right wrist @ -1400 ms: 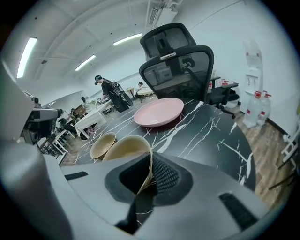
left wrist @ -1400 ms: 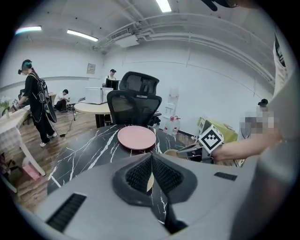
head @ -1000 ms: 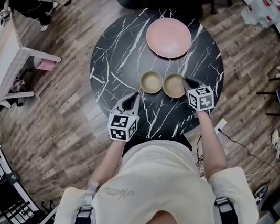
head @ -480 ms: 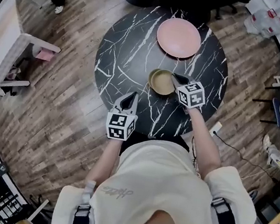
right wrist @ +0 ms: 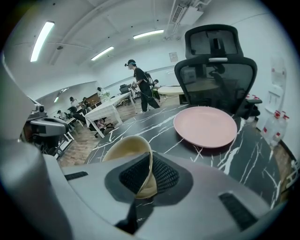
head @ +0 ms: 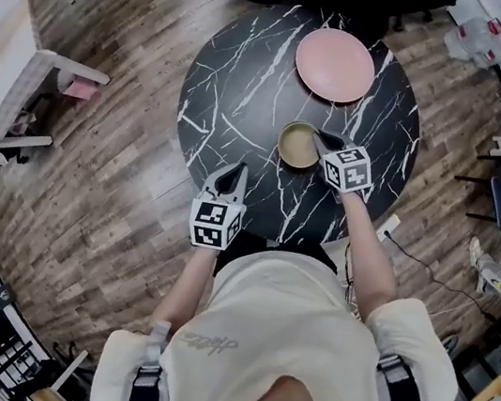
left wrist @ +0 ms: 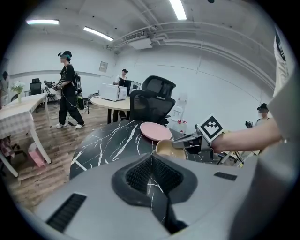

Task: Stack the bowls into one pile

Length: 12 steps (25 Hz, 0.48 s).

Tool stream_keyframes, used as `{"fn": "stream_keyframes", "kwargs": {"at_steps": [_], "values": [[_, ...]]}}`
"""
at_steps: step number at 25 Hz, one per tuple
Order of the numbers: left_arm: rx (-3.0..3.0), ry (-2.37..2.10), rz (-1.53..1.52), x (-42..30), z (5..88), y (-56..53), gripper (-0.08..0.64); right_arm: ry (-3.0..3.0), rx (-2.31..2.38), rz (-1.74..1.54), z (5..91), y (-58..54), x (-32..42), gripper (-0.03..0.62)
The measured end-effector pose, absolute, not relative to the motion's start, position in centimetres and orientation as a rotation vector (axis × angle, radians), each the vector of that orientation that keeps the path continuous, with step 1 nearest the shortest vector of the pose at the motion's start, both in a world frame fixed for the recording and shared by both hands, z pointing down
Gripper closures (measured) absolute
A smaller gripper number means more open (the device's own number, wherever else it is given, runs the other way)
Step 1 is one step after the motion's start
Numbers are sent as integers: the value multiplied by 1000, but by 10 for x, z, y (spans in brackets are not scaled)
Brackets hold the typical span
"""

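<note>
Wood-plank floor (head: 108, 200) all round, and at centre stage a round black marble counter (head: 242, 79) veined in white. A white table (head: 6, 68) stands off to the left and a dark office chair (right wrist: 215, 65) sits just past the counter's far edge.

Pink plate (head: 335, 64) lies flat near the far right edge, well apart from the action. The tan bowl (head: 296, 145) sits right of the counter's middle, between the plate and the near edge. From above it reads as one round outline, and I can't tell whether another bowl sits inside or beneath it.

And the right hand-held gripper (head: 320, 142) has it! Coming in from the bowl's right side, it is clenched on the rim. Its own view shows the bowl's wall pinched edge-on between the ribbed pads (right wrist: 164, 174), with the bowl tipped on a slant. Whether its base touches the counter, I can't say.

Over at the near edge, the left hand-held gripper (head: 233, 171) hangs above the marble, well apart from the bowl. Its jaws are pressed tip to tip, nothing between them, only marble showing behind.
</note>
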State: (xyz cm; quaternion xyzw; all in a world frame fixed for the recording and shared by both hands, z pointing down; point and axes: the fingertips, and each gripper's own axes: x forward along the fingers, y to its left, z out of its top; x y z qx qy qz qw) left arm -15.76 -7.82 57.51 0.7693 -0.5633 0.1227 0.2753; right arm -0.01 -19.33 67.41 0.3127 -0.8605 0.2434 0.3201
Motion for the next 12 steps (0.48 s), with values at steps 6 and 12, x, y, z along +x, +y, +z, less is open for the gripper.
{"fn": "stream_keyframes", "kwargs": {"at_steps": [6, 12], "values": [[2071, -1482, 341, -167, 585, -89, 540, -2229, 846, 654, 688, -200, -1, 568], [2054, -1460, 338, -175, 594, -98, 540, -2204, 848, 676, 698, -199, -3, 567]]}}
